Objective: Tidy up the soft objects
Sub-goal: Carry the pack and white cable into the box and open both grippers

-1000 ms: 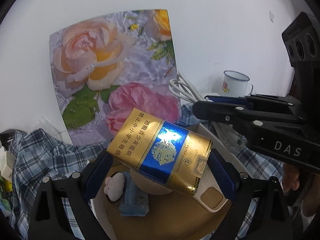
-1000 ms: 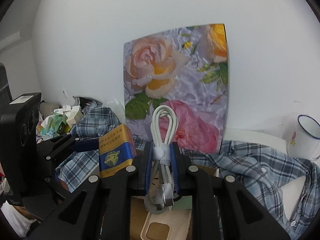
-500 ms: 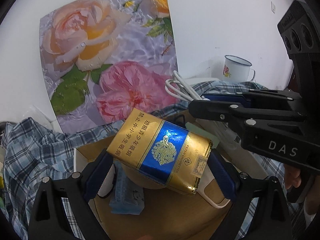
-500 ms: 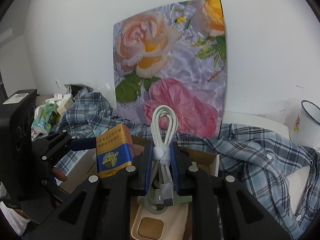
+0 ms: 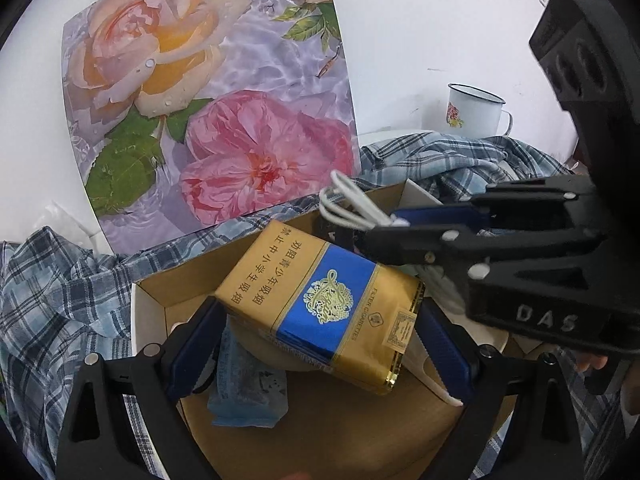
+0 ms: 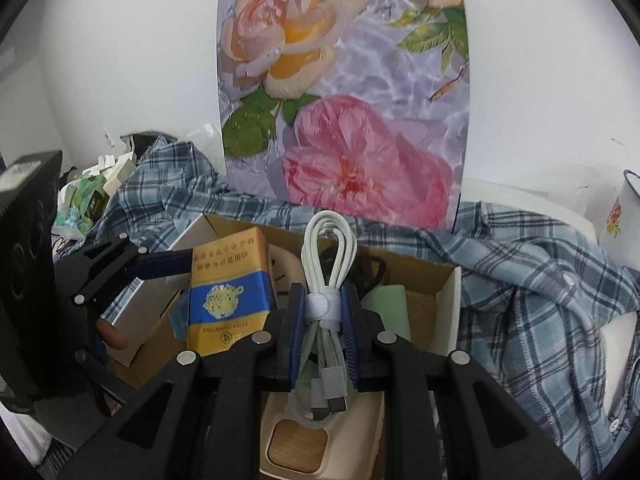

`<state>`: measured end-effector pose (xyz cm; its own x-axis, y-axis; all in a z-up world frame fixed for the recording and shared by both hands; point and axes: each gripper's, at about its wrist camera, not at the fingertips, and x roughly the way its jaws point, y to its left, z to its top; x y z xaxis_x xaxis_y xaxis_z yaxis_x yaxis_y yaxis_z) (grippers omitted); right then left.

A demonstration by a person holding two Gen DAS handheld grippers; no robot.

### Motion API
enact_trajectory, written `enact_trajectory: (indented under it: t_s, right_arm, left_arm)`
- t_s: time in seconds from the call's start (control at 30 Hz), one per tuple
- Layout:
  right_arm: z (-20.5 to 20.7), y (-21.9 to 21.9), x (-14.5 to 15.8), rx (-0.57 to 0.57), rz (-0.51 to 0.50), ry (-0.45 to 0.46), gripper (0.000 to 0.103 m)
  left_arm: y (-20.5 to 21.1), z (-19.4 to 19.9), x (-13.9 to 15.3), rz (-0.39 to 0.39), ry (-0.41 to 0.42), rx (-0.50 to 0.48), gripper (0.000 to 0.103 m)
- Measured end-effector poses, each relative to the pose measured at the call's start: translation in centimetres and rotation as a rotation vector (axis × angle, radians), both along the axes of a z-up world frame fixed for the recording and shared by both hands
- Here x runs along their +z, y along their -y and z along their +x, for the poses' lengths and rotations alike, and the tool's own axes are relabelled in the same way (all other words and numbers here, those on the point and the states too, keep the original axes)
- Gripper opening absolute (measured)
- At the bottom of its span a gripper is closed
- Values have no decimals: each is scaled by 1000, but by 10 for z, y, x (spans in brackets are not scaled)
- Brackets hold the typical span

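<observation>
From the left wrist we looked forward along the left gripper (image 5: 320, 344), close above an open cardboard box (image 5: 160, 304) and toward a rose picture (image 5: 212, 92) leaning on the white wall, with the right gripper (image 5: 384, 222) crossing in from our right. From the right wrist we looked along the right gripper (image 6: 323, 320) at the same box (image 6: 450, 308) and rose picture (image 6: 344, 92), equally near, with the left gripper (image 6: 172, 264) at our left edge. Both views shared the box, the rose picture, the plaid shirt (image 5: 60, 292) (image 6: 540, 280) and the enamel mug (image 5: 474, 110) (image 6: 624, 208).
</observation>
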<state>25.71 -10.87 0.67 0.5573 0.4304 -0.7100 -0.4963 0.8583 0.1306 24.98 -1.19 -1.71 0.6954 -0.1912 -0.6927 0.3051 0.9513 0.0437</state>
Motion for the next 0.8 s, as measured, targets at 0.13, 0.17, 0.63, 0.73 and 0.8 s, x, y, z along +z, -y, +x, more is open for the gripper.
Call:
enact_trajectory:
  t_s: [0.13, 0.17, 0.63, 0.73, 0.8]
  right_arm:
    - [1, -3, -4, 2, -15, -12, 17]
    - [1, -3, -4, 0, -17, -12, 17]
    - [-3, 9, 18, -75, 34, 55, 86]
    - [-3, 10, 20, -74, 31, 60, 91]
    - [-2, 11, 20, -82, 30, 63, 97]
  left_arm:
    - [2, -1, -1, 19, 4, -4, 98]
    - [3, -1, -1, 27, 6, -5, 101]
    - [0, -5, 6, -1, 53, 2, 103]
    - [1, -5, 6, 4, 53, 4, 103]
    - [1, -5, 6, 5, 55, 6, 103]
